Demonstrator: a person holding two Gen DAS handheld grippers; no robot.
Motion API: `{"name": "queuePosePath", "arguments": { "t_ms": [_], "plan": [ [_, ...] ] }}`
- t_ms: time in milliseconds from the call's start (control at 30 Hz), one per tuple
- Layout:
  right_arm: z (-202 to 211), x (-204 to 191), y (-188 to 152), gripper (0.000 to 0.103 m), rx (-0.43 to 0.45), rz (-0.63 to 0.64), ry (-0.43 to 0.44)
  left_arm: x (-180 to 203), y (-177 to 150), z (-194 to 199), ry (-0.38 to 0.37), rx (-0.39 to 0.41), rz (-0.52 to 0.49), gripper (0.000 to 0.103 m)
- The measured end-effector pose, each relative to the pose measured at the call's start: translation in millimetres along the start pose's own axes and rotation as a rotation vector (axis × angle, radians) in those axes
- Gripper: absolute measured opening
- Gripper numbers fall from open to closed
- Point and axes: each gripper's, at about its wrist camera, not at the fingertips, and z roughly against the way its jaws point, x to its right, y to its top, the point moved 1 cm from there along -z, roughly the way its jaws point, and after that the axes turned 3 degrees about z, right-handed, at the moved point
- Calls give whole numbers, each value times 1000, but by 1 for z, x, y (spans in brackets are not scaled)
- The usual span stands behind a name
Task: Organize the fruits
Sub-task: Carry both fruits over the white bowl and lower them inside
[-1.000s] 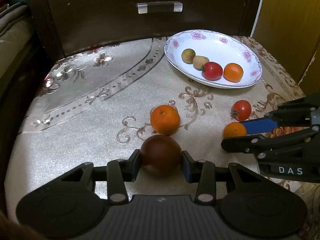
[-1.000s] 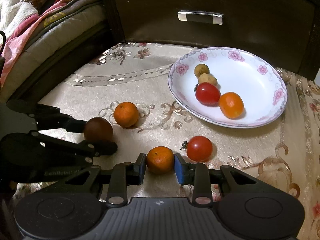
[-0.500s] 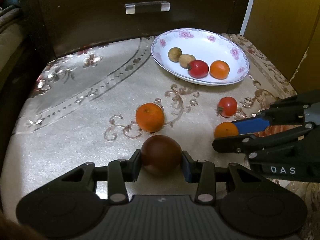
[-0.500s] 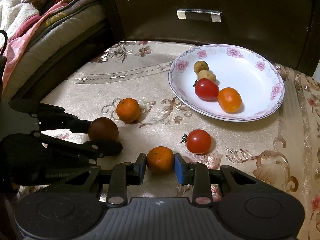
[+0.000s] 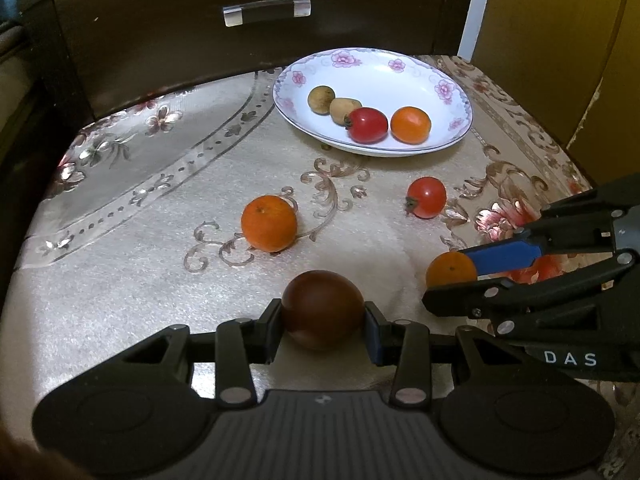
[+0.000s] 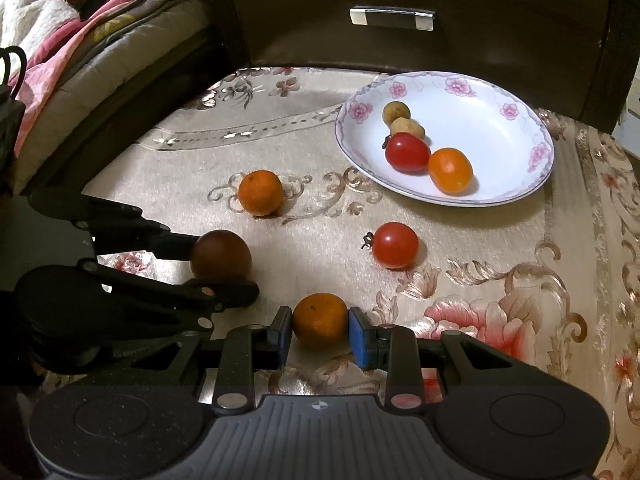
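Note:
My left gripper [image 5: 323, 326] is shut on a dark brown-red round fruit [image 5: 322, 308], low over the patterned cloth. To its right my right gripper [image 6: 320, 326] is shut on a small orange [image 6: 320, 319], its blue pads pressing both sides. Each gripper shows in the other's view: the right gripper [image 5: 452, 276] at the right edge, the left gripper [image 6: 222, 258] at the left. A larger orange [image 5: 269, 223] and a red tomato [image 5: 426, 197] lie loose on the cloth. The white flowered plate [image 5: 440, 80] at the back holds two brownish fruits, a tomato and an orange fruit.
A dark wooden drawer front with a clear handle [image 5: 267, 11] stands behind the table. A yellow-brown panel [image 5: 560, 40] rises at the right. Bedding [image 6: 60, 48] lies past the table's left edge in the right wrist view. The cloth-covered table [image 5: 120, 240] ends close at the left.
Both views have shifted slightly, so the plate and loose fruits sit farther left and lower in frame than before. Both grips are unchanged.

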Motion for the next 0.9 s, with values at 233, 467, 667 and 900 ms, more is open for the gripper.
{"name": "queuePosePath", "arguments": {
  "t_ms": [233,467,667,900],
  "plan": [
    [3,2,-1,25,1,-10,2,3,1,0,-13,0,-2,48],
    [11,7,2,25,21,-36,9,3,8,10,-20,37,6,48],
    [21,12,9,25,57,-54,6,4,22,16,-21,78,12,48],
    [29,26,28,26,102,-78,-17,9,50,15,-17,126,5,48]
  ]
}}
